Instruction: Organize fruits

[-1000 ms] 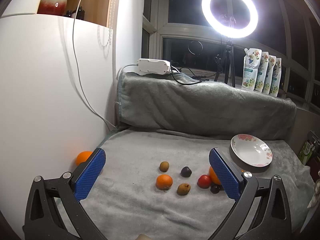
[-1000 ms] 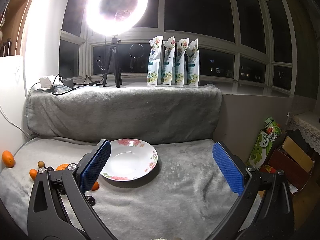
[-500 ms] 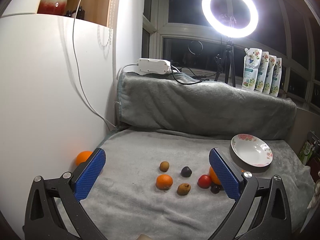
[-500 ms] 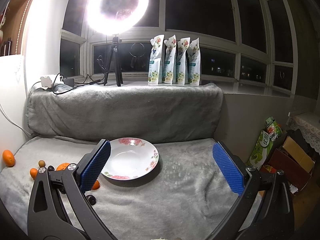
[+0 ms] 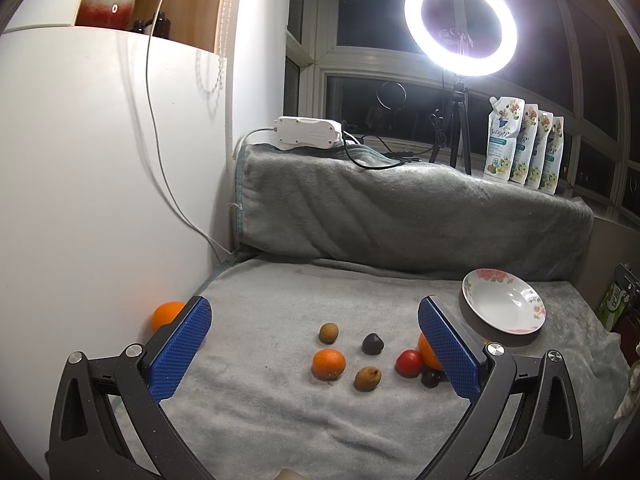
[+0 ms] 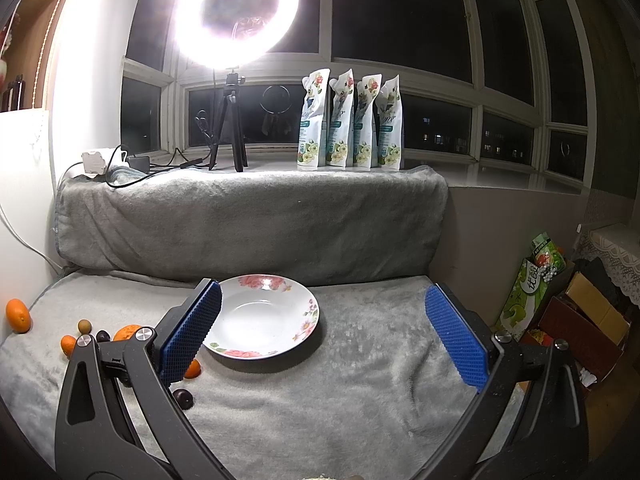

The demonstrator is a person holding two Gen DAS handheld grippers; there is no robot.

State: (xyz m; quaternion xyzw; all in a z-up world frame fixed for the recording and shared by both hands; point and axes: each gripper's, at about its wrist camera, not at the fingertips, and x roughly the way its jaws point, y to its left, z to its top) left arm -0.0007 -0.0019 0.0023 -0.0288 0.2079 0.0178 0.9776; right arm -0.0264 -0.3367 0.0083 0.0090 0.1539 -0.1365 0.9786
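While both pairs of tongs hang wide apart and grasp nothing, the fruit lies scattered on the grey blanket (image 5: 280, 408). Between the blue pads of the left tongs (image 5: 316, 350) sit a small orange (image 5: 328, 363), two brown fruits (image 5: 328, 332) (image 5: 367, 378) and a dark fruit (image 5: 373, 343). A red fruit (image 5: 409, 363) lies just inside the right-hand pad, with a bigger orange (image 5: 427, 354) and another dark fruit (image 5: 431, 378) partly hidden behind that pad. A lone orange (image 5: 165, 314) rests outside the left-hand pad, against the white wall. The flowered plate (image 6: 304, 320) lies between the pads of the right tongs (image 6: 322, 330), close to its left-hand pad, and holds no fruit. Compared with half a second ago, almost nothing differs: the plate sits a touch further right in the right view, and the fruit has not shifted. Both tongs are level above the blanket, pointing toward the window.
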